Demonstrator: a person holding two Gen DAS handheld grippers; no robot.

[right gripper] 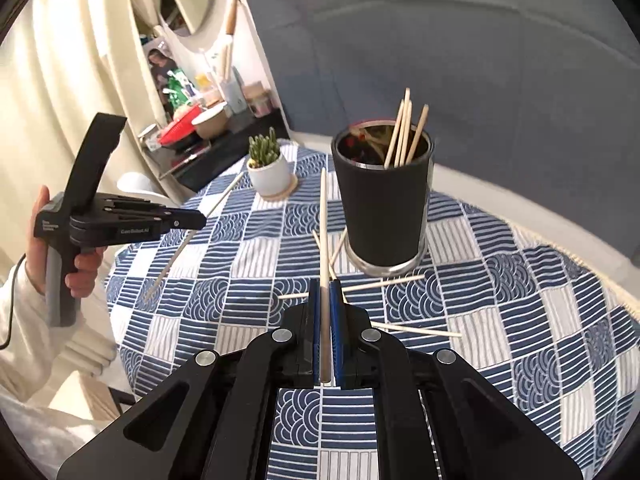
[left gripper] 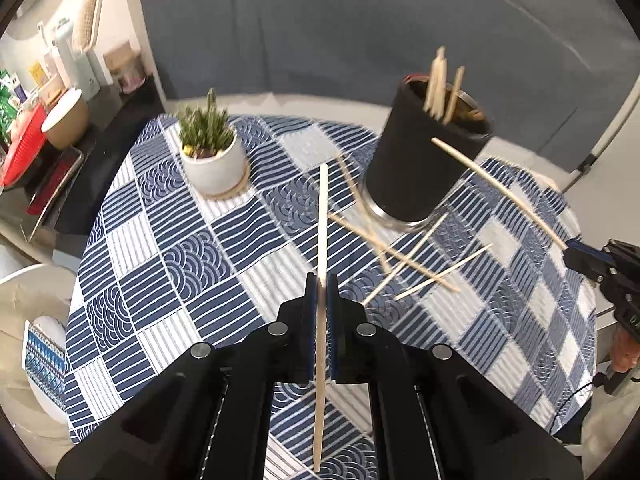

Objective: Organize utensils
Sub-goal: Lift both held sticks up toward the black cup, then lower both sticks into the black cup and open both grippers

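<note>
Above the counter point(left gripper: 168, 240) | left tongs point(left gripper: 321, 280) clamp one chopstick point(left gripper: 323, 216) | right tongs point(right gripper: 325, 286) clamp another chopstick point(right gripper: 323, 220) | black cup point(right gripper: 382, 208) at 1 o'clock, loose chopsticks point(left gripper: 444, 272) around it

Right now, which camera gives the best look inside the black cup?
The right wrist view: the black cup stands upright and sharp there, with its open mouth and the chopsticks inside visible. The left wrist view shows the same cup tilted by the lens and blurred, its inside mostly hidden.

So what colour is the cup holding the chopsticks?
Matte black cup with a silver metal base; clearest in the right wrist view.
</note>
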